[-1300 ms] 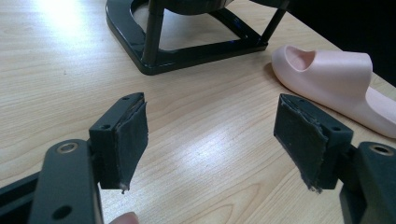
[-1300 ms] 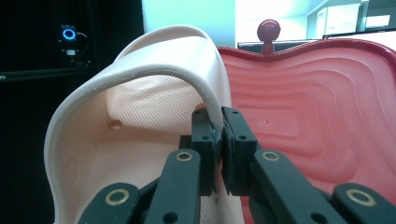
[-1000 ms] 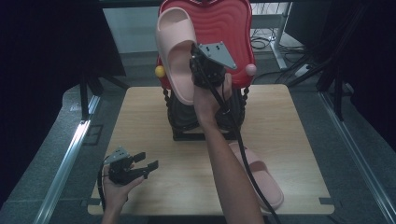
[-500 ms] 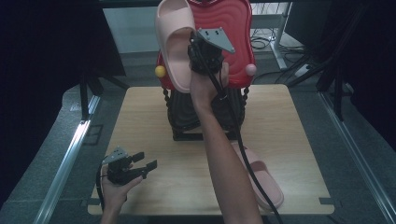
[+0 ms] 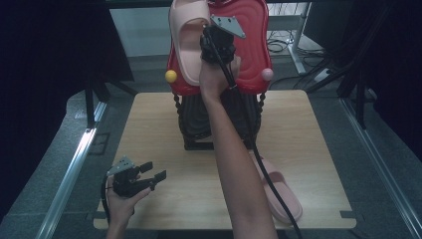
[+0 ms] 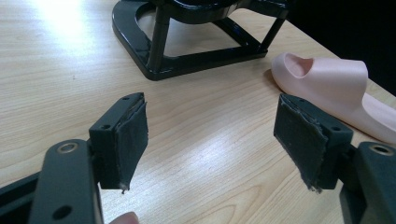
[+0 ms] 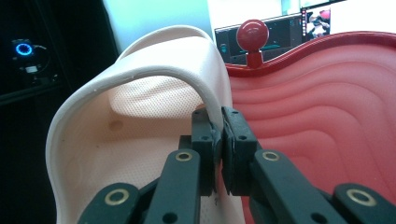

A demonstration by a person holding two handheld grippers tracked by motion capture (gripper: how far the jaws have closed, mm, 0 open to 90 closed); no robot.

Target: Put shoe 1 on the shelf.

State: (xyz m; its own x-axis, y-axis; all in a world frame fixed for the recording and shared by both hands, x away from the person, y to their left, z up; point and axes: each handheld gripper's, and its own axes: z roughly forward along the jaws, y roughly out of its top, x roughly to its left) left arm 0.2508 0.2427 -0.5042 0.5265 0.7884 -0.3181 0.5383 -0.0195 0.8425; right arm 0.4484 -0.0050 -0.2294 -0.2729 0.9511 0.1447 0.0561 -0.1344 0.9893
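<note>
A pink slipper is held up against the red ridged top of the stand at the back of the table. My right gripper is shut on the slipper's strap, its pads pinching the strap edge. A second pink slipper lies on the wooden table at the front right, also seen as a slipper in the left gripper view. My left gripper rests low at the front left, jaws wide apart with nothing between its pads.
The stand has a black frame base in the middle of the table, with its foot close ahead of the left gripper. Yellow knob and pink knob stick out at the red top's sides. A cable trails along the right forearm.
My right gripper has carried the slipper up and farther back along the red top. The left gripper has stayed in place.
</note>
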